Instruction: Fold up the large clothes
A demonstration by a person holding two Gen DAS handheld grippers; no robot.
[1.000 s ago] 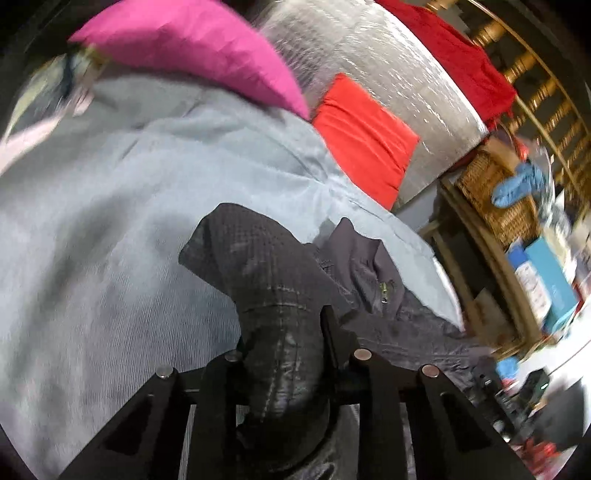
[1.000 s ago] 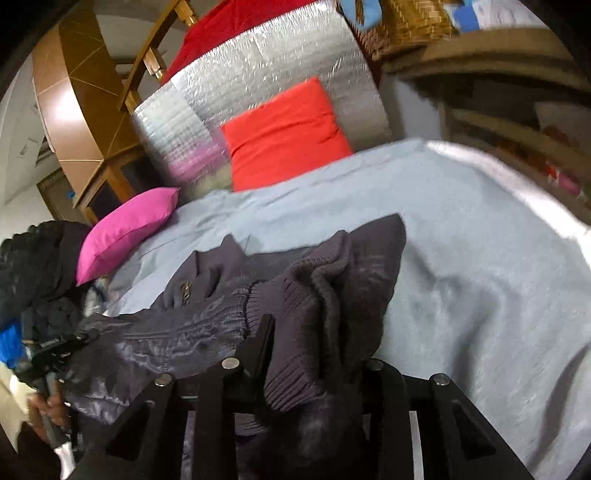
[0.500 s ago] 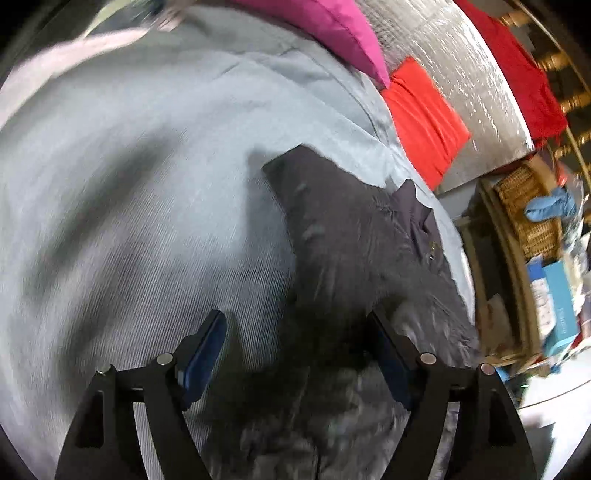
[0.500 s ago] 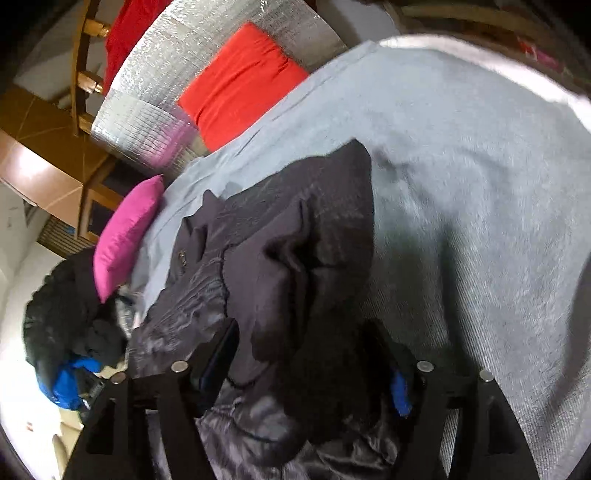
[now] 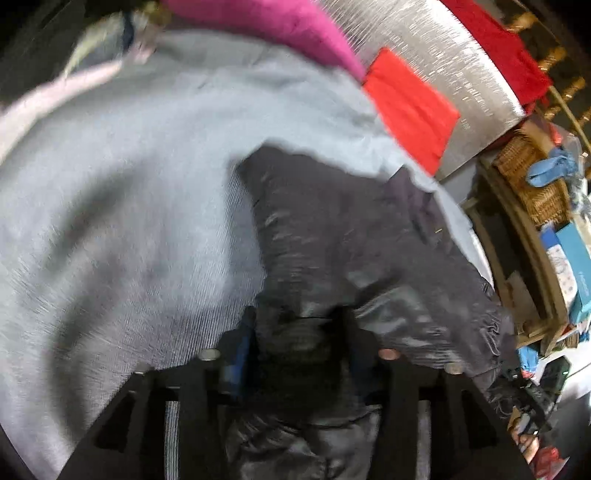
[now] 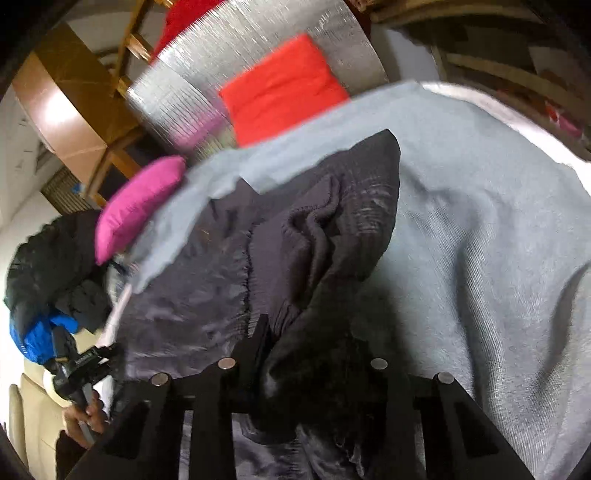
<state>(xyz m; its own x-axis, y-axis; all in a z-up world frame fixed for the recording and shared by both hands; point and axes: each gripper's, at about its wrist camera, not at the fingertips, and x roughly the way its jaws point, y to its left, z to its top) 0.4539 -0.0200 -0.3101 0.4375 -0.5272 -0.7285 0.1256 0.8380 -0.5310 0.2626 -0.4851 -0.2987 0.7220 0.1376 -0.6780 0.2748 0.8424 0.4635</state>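
Observation:
A dark grey jacket (image 5: 332, 236) with a knit cuff lies on a pale blue-grey bedspread (image 5: 129, 192). In the left wrist view my left gripper (image 5: 295, 332) is shut on a shiny fold of the jacket at its near edge. In the right wrist view the jacket (image 6: 207, 280) spreads to the left, and my right gripper (image 6: 306, 354) is shut on a bunched fold beside the knit cuff (image 6: 306, 236). The left gripper (image 6: 79, 369) shows at the lower left of the right wrist view.
A red cushion (image 5: 410, 107) and a pink cushion (image 5: 280, 29) lean against a silver padded headboard (image 5: 443, 55). Wooden shelves with a wicker basket (image 5: 532, 184) and boxes stand to the right of the bed. A black and blue garment pile (image 6: 48, 280) sits left of the bed.
Both grippers were shut on the jacket a second ago, opened wide half a second ago over the cloth, and have now closed again on folds of the jacket.

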